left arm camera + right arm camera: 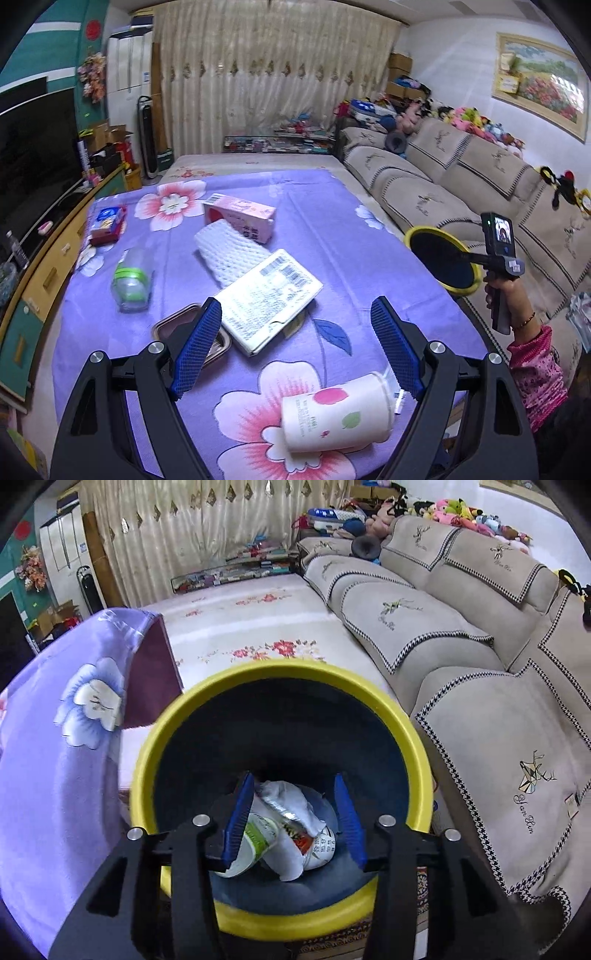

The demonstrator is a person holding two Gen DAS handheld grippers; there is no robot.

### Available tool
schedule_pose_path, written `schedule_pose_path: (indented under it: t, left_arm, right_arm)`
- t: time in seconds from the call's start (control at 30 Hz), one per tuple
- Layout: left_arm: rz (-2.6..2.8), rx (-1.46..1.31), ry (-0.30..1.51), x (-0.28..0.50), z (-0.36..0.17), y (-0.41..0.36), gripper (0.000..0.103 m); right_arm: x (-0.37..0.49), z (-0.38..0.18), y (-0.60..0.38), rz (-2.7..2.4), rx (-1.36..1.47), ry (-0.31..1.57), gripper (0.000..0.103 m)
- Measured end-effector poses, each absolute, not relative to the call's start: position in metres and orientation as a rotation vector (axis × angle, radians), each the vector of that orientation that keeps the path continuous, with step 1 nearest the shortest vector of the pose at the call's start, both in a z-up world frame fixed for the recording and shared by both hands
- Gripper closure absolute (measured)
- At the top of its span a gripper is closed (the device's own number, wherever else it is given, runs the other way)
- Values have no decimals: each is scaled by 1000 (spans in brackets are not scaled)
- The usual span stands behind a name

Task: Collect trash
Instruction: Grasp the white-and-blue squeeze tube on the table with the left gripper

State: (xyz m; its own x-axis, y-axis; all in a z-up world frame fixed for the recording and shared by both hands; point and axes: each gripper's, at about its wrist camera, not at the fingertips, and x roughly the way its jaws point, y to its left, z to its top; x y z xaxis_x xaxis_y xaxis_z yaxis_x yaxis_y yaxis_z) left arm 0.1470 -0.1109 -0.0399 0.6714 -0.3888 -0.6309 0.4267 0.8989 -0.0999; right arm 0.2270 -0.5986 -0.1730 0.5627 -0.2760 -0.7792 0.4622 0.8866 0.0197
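Note:
On the purple flowered cloth (369,258) lie a white paper cup (336,413) on its side, a flat white box (266,299) with barcodes, a white foam net (229,254), a pink carton (240,218), a clear bottle (131,280) with a green band, a blue-red packet (107,225) and a brown tray (173,325). My left gripper (295,306) is open above the box and cup and holds nothing. My right gripper (293,777) is open over the yellow-rimmed bin (288,672). Below it in the bin lie a crumpled white wrapper (291,801) and a green-labelled cup (255,842).
A beige sofa (461,646) runs along the right, close to the bin. A low cabinet (48,273) with a television stands left of the table. A hand (498,291) in a pink sleeve holds the right gripper's handle beside the bin (410,236).

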Motion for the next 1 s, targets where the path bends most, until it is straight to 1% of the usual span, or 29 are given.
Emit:
schedule_pose_path:
  t: [0.03, 0.07, 0.37, 0.63, 0.77, 1.0]
  left_arm:
    - [-475, 73, 702, 148, -40, -117, 21]
    - [-487, 90, 706, 148, -39, -122, 21]
    - [-682, 251, 756, 143, -39, -183, 21]
    - [-851, 372, 902, 133, -61, -239, 21]
    - [-873, 435, 1009, 136, -78, -263, 27]
    - [-827, 539, 1119, 144, -107, -290, 40]
  right_arm:
    - [224, -168, -596, -435, 232, 859, 55]
    - [219, -164, -594, -431, 231, 846, 54]
    - [168, -132, -558, -388, 216, 758, 54]
    - [136, -115, -545, -357, 223, 717, 54]
    - [125, -113, -543, -351, 233, 703, 53]
    - [118, -117, -544, -336, 258, 702, 53]
